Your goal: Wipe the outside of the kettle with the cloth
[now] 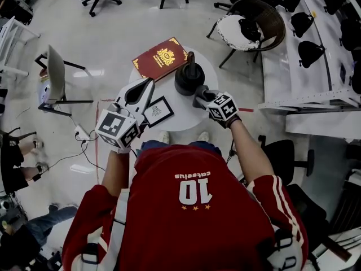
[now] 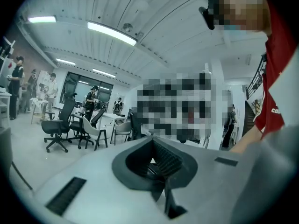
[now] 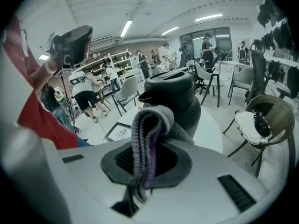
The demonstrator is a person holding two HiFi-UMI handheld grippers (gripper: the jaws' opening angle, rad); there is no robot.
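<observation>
The black kettle (image 1: 189, 77) stands upright on a round white table (image 1: 194, 117); in the right gripper view the kettle (image 3: 180, 99) is just beyond the jaws. My right gripper (image 1: 202, 97) is shut on a folded grey and purple cloth (image 3: 148, 134), and the cloth (image 1: 198, 99) lies against the kettle's near side. My left gripper (image 1: 148, 84) is shut on nothing, raised over the table's left part and apart from the kettle. In the left gripper view the left gripper (image 2: 156, 164) points up toward the room and ceiling.
A red book (image 1: 160, 57) lies at the table's far left and a framed picture (image 1: 158, 111) near its front left. A wicker chair (image 1: 251, 24) stands to the right behind the table, a grey chair (image 1: 55, 75) to the left. People stand at the room's far side (image 2: 91, 99).
</observation>
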